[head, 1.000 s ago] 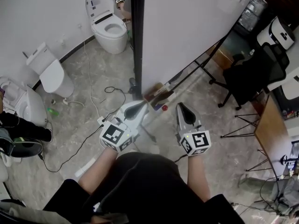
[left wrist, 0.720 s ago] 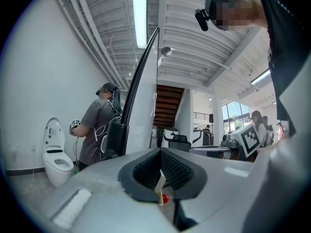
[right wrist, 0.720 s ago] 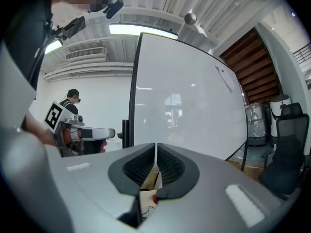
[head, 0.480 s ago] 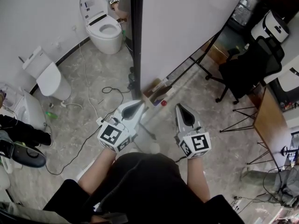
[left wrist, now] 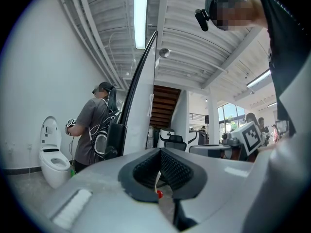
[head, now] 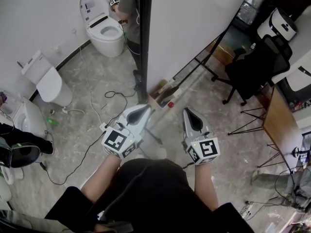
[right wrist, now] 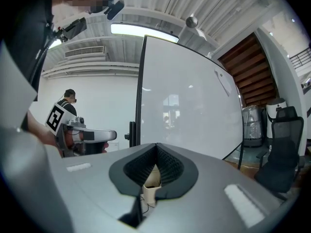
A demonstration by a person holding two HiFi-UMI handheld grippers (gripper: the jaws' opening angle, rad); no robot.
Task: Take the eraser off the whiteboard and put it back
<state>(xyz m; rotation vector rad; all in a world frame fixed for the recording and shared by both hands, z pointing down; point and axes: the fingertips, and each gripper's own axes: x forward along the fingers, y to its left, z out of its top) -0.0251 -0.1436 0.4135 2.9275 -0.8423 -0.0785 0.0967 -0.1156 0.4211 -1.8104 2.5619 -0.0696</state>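
The whiteboard (head: pixel 194 23) stands ahead on a black frame, and it fills the right gripper view (right wrist: pixel 189 96). Its low tray (head: pixel 156 89) carries a dark block (head: pixel 165 97), perhaps the eraser, and a small red cap (head: pixel 171 104). My left gripper (head: pixel 146 109) points level at the tray's near end. Its jaws are together with nothing between them (left wrist: pixel 159 152). My right gripper (head: pixel 187 111) is held beside it, to the right, also shut and empty (right wrist: pixel 156 147). Neither gripper touches the board or the tray.
Another person (head: pixel 129 4) stands behind the board's left edge by a white toilet (head: pixel 104 25). More toilets (head: pixel 48 79) line the left wall. Cables (head: pixel 92 106) cross the floor. A black office chair (head: pixel 252 72) and a wooden table (head: pixel 279 135) stand at the right.
Both grippers stay shut and hold their place in the head view. The floor and toilets have slid slightly left, and the person behind the board shows more.
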